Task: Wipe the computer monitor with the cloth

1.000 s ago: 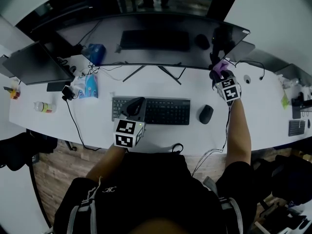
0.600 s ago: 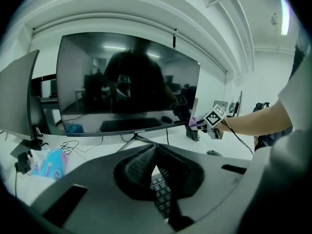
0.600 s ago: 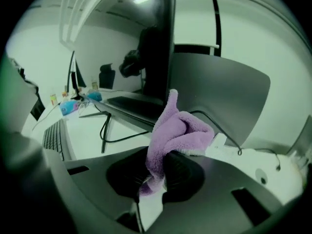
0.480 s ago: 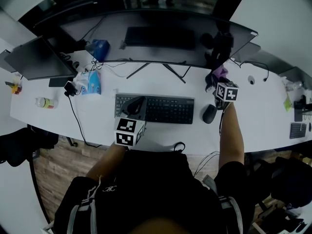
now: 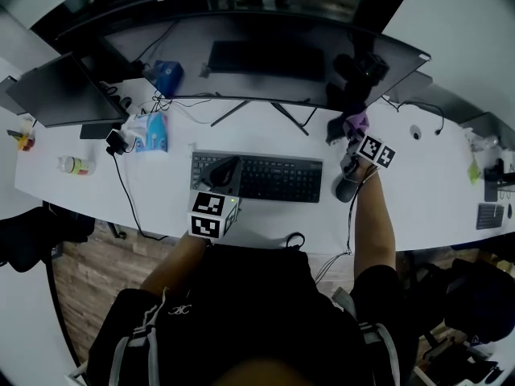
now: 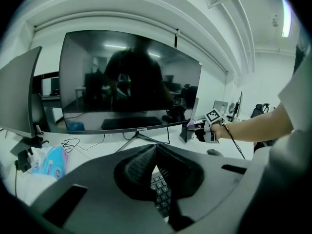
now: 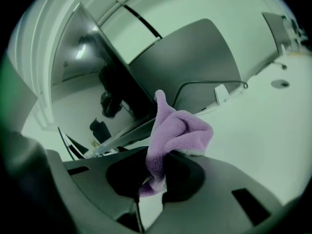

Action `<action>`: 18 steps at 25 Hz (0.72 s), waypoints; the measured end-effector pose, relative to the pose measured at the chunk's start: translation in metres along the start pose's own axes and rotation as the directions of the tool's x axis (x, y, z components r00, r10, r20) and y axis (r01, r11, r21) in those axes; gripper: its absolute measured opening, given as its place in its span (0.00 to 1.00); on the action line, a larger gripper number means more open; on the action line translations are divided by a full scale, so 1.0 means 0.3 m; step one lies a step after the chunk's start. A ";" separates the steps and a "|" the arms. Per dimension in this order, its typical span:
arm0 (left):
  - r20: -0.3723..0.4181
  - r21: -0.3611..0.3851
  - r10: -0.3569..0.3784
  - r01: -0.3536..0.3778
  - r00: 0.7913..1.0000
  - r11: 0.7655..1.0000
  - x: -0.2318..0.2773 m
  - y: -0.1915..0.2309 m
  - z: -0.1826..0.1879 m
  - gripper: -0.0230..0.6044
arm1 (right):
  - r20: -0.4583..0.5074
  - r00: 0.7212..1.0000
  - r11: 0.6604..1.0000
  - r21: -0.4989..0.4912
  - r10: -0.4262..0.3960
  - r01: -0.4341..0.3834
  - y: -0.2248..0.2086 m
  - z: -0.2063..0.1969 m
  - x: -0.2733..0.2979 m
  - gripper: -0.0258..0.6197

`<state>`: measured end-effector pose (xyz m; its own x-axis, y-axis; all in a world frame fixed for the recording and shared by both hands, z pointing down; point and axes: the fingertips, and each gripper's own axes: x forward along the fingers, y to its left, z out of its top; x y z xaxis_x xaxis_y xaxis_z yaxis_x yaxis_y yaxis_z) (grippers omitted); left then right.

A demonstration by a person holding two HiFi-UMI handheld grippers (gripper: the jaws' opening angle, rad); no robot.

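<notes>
Jaws of right gripper (image 7: 156, 165) pinch cloth (image 7: 178, 130), bulk loose; left gripper (image 6: 155, 151) jaws pressed together. Risk: cloth slips rubbing monitor (image 5: 273, 55) at 12 o'clock.

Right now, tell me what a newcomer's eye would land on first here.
The wide dark monitor spans the back of the white desk, its screen reflecting the room. Near its right end, the right gripper pinches a purple cloth. The left gripper hangs shut and empty over the keyboard.
</notes>
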<state>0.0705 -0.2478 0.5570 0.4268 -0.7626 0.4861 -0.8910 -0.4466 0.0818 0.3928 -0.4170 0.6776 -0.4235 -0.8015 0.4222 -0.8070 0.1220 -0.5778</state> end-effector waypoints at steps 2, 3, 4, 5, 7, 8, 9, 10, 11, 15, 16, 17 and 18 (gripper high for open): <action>0.001 0.000 0.000 0.000 1.000 1.000 -0.005 0.000 -0.001 0.06 | 0.029 0.999 0.994 0.100 0.035 -0.038 0.016 0.003 0.014 0.17; 0.002 0.000 0.000 0.000 1.000 1.000 -0.008 -0.002 0.000 0.06 | 0.044 0.998 0.990 0.130 0.043 -0.048 0.022 0.004 0.017 0.17; 0.004 0.001 -0.002 0.002 1.000 1.000 -0.014 -0.004 0.001 0.06 | 0.057 0.997 0.987 0.152 0.048 -0.056 0.027 0.006 0.016 0.17; 0.005 0.002 -0.002 0.002 1.000 1.000 -0.019 -0.005 0.001 0.06 | 0.068 0.996 0.983 0.170 0.054 -0.065 0.033 0.007 0.014 0.17; 0.006 0.001 0.000 0.000 1.000 1.000 -0.031 -0.001 -0.001 0.06 | 0.089 0.994 0.976 0.200 0.071 -0.087 0.045 0.009 0.006 0.17; 0.005 0.000 0.004 -0.004 1.000 1.000 -0.036 0.003 -0.004 0.06 | 0.097 0.992 0.972 0.214 0.081 -0.100 0.051 0.010 0.004 0.17; 0.004 -0.002 0.007 -0.007 1.000 1.000 -0.040 0.007 -0.007 0.06 | 0.106 0.990 0.968 0.227 0.090 -0.112 0.057 0.012 0.003 0.17; 0.002 -0.004 0.010 -0.010 1.000 1.000 -0.043 0.012 -0.011 0.06 | 0.113 0.989 0.964 0.236 0.096 -0.121 0.064 0.014 0.006 0.17; 0.001 -0.005 0.011 -0.011 1.000 1.000 -0.046 0.016 -0.014 0.06 | 0.119 0.988 0.962 0.243 0.101 -0.128 0.072 0.014 0.010 0.17; 0.002 -0.005 0.013 -0.013 1.000 1.000 -0.065 0.024 -0.022 0.06 | 0.130 0.984 0.954 0.261 0.120 -0.150 0.110 0.005 0.032 0.17; 0.003 -0.005 0.015 -0.015 1.000 1.000 -0.071 0.026 -0.024 0.06 | 0.130 0.984 0.953 0.262 0.123 -0.153 0.118 0.002 0.036 0.17; 0.005 -0.006 0.019 -0.019 1.000 1.000 -0.079 0.032 -0.025 0.06 | 0.128 0.984 0.953 0.260 0.126 -0.156 0.127 -0.003 0.041 0.17; 0.005 -0.010 0.024 -0.024 1.000 1.000 -0.087 0.040 -0.027 0.06 | 0.123 0.984 0.954 0.255 0.130 -0.158 0.139 -0.008 0.047 0.17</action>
<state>0.0472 -0.2295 0.5524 0.4058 -0.7755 0.4836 -0.9026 -0.4234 0.0783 0.3523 -0.4217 0.6613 -0.4708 -0.8449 0.2539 -0.5982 0.0942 -0.7958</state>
